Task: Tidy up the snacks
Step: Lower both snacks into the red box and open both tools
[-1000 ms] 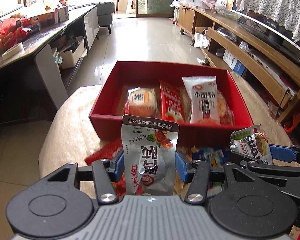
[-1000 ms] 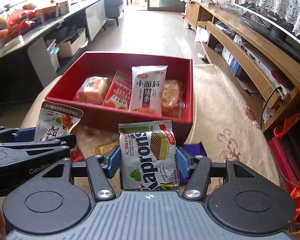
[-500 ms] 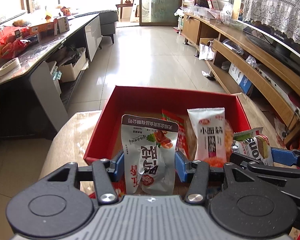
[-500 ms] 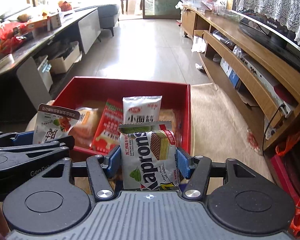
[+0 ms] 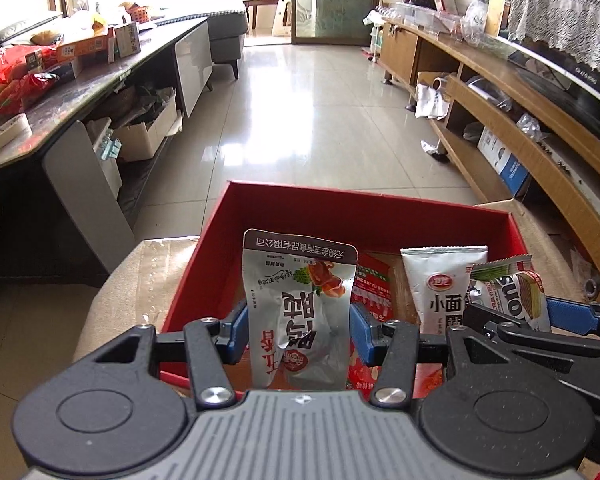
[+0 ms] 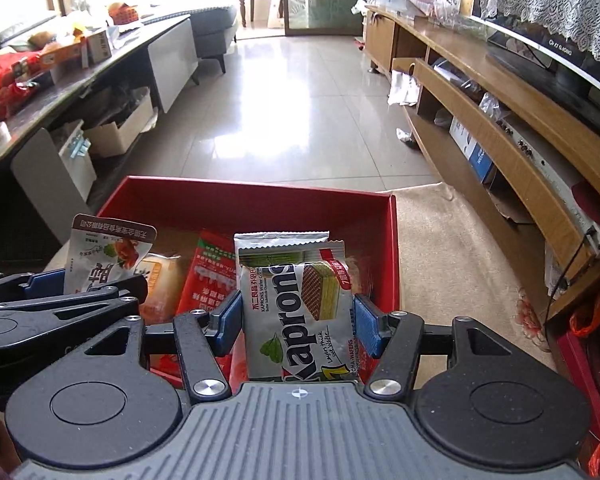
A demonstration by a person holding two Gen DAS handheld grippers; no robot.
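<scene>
My left gripper [image 5: 298, 330] is shut on a silver snack pouch [image 5: 298, 304] with a red picture, held upright over the left part of the red box [image 5: 364, 210]. My right gripper [image 6: 298, 320] is shut on a Kaprons wafer pack [image 6: 300, 308], upright over the right part of the same red box [image 6: 252, 196]. Inside the box lie a red packet [image 5: 370, 284], a white noodle packet [image 5: 440, 284] and an orange bun pack [image 6: 162, 276]. Each gripper shows at the edge of the other's view, side by side.
The box rests on a beige cushioned surface [image 6: 452, 256]. A dark table [image 5: 72, 92] with clutter runs along the left. A wooden TV cabinet [image 6: 512, 120] lines the right wall. Tiled floor [image 5: 300, 120] lies beyond the box.
Both grippers have moved forward with their packs, from in front of the box's near wall to above its inside. The box fills more of the lower view. Both grips are unchanged.
</scene>
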